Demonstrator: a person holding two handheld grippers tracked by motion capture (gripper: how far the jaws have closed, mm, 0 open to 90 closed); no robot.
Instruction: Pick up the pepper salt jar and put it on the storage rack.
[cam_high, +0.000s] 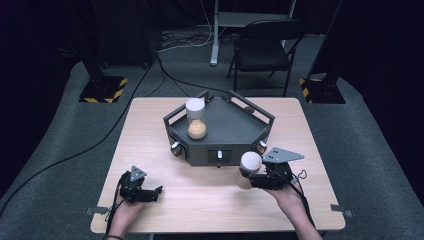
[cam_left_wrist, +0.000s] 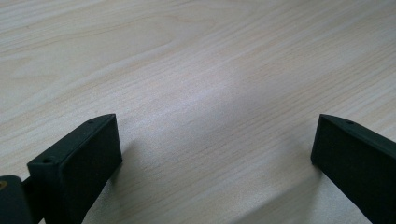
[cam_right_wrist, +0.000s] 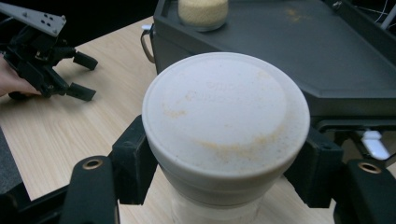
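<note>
A light wooden table (cam_high: 150, 135) carries a dark grey five-sided tray (cam_high: 235, 132) that stands toward its far edge, about midway between the left and right edges. On the tray's left part an hourglass (cam_high: 196, 119) with a white cap stands upright, orange sand gathered in its lower bulb.

Near the table's front edge, right of the middle, the right hand-held gripper (cam_high: 255, 177) is clamped on a second hourglass (cam_high: 248, 167), just in front of the tray's front wall. In the right gripper view its two black jaws press against the sides of this hourglass (cam_right_wrist: 224, 126) just under the broad white cap, which bears faint orange dust; the glass body below the cap is largely hidden. From the high view this hourglass appears tilted, its cap toward the tray. A small white knob (cam_high: 219, 156) sits on the tray's front wall beside it.

The left hand-held gripper (cam_high: 152, 192) rests near the front left corner of the table, held by the person's left hand (cam_high: 125, 212), well apart from the tray. In the left gripper view its jaws stand wide apart over bare wood grain (cam_left_wrist: 196, 93), holding nothing.

Beyond the table's far edge, a black folding chair (cam_high: 265, 47) stands on the grey carpet.
</note>
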